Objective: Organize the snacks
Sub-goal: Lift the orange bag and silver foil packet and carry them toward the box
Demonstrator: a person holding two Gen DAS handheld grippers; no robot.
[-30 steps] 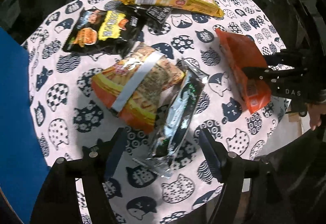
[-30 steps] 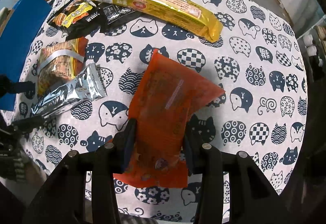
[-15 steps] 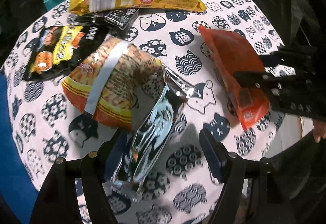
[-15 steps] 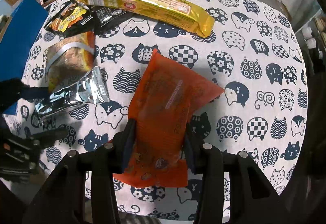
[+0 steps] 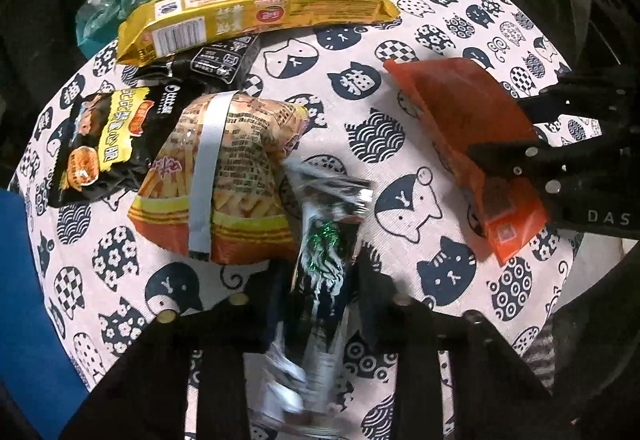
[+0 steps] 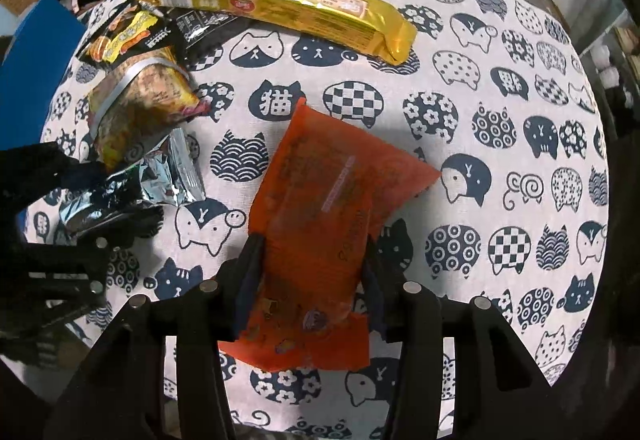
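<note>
Left gripper [image 5: 316, 304] clamped on the silver packet [image 5: 324, 252] and right gripper [image 6: 310, 272] clamped on the orange packet [image 6: 324, 208], both at the near edge of the table [image 6: 500, 144]; gold pack [image 6: 280, 4] along the far edge.

Left claw [image 5: 316, 304]: both fingers closed against the sides of the silver packet [image 5: 320, 272], low over the surface [image 5: 400, 40]. Right claw [image 6: 310, 276]: both fingers clamped on the orange packet [image 6: 320, 208]. The two claws sit side by side, near one another.
</note>
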